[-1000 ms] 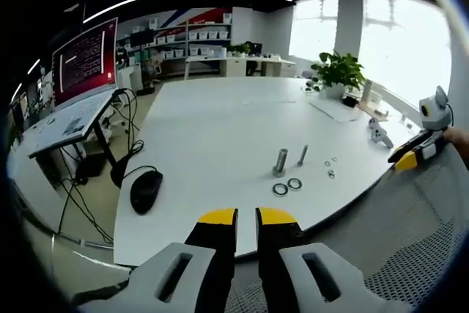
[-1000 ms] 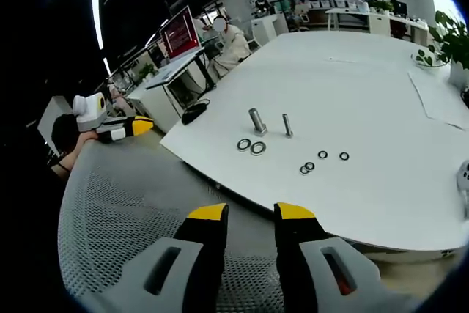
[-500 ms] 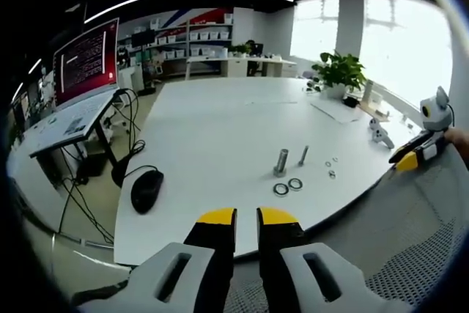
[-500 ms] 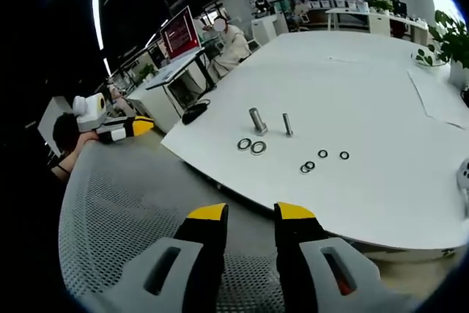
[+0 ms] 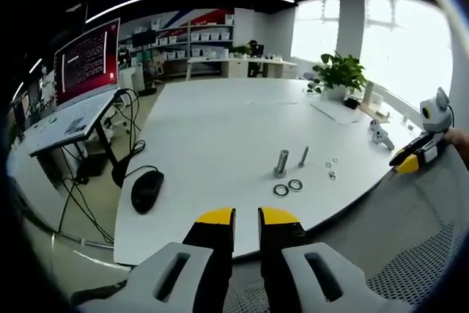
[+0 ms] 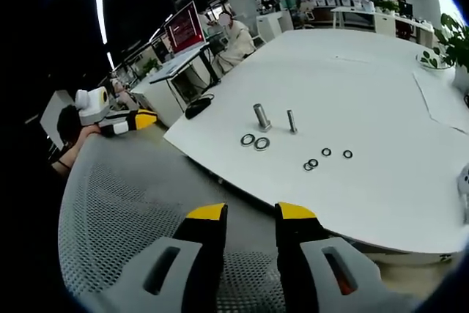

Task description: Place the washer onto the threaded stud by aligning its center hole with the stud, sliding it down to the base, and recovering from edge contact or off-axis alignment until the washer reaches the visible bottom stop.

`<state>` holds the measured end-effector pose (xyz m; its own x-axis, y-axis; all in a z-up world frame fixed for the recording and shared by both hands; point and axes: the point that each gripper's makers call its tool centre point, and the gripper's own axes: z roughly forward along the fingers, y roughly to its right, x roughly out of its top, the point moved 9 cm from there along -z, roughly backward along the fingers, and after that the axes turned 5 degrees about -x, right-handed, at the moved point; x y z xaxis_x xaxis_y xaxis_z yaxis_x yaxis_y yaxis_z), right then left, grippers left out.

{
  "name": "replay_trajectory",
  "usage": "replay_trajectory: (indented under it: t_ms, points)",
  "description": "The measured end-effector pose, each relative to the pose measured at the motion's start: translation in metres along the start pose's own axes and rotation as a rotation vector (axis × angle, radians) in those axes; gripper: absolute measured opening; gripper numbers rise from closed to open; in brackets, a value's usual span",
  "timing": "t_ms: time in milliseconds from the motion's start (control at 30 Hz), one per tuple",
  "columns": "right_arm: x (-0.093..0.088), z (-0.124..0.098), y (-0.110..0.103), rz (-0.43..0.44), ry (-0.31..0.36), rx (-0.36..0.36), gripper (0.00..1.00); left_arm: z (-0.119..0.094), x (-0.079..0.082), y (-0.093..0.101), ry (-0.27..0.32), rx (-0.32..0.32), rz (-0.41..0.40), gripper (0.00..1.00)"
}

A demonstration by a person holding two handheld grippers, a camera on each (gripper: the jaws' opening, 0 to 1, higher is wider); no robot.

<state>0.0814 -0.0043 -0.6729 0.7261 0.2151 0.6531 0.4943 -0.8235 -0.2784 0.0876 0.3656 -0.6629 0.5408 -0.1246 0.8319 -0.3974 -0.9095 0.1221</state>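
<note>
Nothing on the white table (image 6: 381,93) has moved; both yellow-tipped grippers, right (image 6: 251,214) and left (image 5: 246,215), hang empty, jaws narrowly parted. Approach a large steel washer (image 6: 261,144) squarely (thick threaded stud (image 6: 260,116) just beyond).

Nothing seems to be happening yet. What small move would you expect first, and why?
Probably the right tool reaches forward toward the two large washers lying flat beside the thick stud. Both tools hang empty over the mesh chair back, short of the table.
</note>
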Motion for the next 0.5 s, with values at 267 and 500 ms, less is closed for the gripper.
replay_trajectory:
  t_ms: [267,500]
  points:
    - [0.002,0.002,-0.002,-0.116,-0.062,0.044,0.29,0.000,0.001,-0.001,0.005,-0.001,-0.003,0.10]
    - [0.012,0.009,-0.003,-0.293,-0.172,0.128,0.29,0.000,0.001,-0.002,0.016,-0.003,-0.011,0.10]
